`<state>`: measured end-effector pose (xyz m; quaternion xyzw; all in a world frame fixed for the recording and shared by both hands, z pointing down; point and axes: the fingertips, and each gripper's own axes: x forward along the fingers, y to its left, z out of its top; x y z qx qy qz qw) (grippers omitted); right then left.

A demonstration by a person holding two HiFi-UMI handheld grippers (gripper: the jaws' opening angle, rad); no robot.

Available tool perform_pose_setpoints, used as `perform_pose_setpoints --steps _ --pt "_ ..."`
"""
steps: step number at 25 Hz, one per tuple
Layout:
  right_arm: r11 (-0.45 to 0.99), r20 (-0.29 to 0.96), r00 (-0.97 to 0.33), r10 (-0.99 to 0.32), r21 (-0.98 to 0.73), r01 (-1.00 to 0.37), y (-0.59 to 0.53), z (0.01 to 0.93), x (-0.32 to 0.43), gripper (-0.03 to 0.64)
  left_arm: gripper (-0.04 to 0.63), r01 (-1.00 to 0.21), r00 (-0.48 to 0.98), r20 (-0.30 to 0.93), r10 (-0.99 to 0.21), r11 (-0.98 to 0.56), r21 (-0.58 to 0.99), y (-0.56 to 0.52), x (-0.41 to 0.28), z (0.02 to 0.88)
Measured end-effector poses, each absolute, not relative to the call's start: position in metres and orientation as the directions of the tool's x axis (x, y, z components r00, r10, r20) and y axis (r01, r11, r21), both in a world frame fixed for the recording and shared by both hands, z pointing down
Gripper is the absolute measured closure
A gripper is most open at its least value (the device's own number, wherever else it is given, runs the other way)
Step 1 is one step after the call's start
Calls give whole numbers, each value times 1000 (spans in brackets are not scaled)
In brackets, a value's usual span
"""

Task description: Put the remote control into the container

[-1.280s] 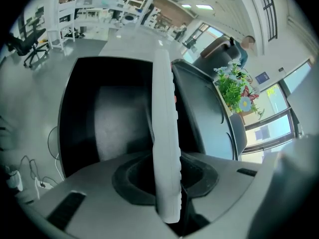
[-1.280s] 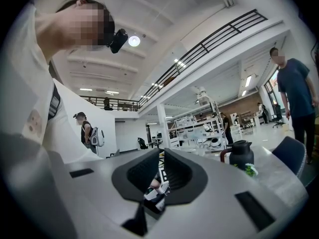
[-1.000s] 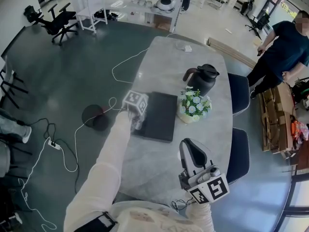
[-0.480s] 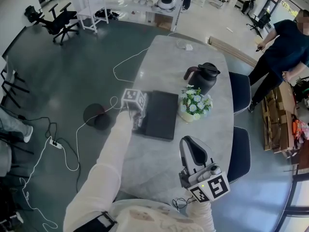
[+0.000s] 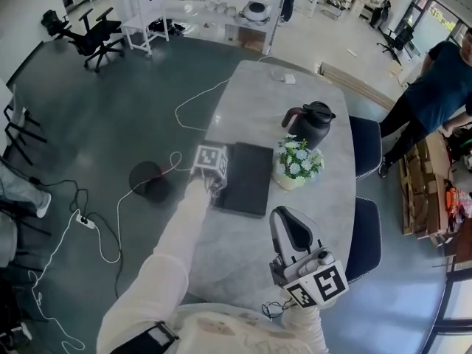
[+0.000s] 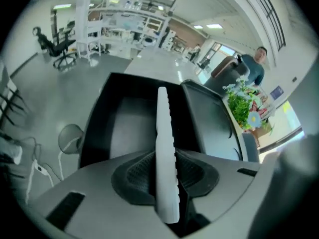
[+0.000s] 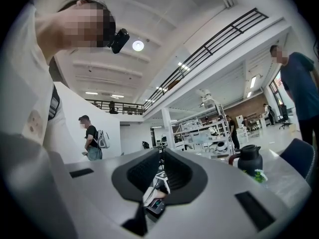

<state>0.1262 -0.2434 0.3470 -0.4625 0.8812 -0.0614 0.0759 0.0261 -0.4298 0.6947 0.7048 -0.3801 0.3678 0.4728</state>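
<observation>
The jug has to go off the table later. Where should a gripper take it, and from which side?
Probably by the handle, the curved loop standing out to the left of the jug in the head view. Come in from that left side: the jug stands upright, its body looks too wide and round for jaws, and the flowers crowd its near side.

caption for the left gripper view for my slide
Left gripper, jaws opening, with a white remote control edge-on between them, over the black container

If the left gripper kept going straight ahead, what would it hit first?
Likely the floor of the black container, remote first; the left gripper has its jaws opening around it. Depth unclear.
</observation>
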Motion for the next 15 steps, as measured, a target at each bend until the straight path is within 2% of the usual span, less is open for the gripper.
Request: perform_pose_setpoints --steps 3,5,7,11,15 --pt "565 -75 -561 -824 -171 -807 -240 344 125 581 480 -818 574 805 -146 -119 562 -419 33 696" --pt "564 -71 -561 -825 -168 -808 -239 343 124 582 479 -796 602 782 -160 -50 603 -418 31 696" --pt "565 -68 -562 -824 -163 -809 -239 343 123 582 479 -822 568 802 -184 -78 564 -421 27 696" --pt "570 -70 -567 -821 -156 -807 -238 341 119 581 477 -881 450 864 -225 -270 389 -425 23 696" --pt "575 -73 -571 -818 -154 -804 -236 340 116 581 453 -909 381 880 -283 -291 299 -427 15 696"
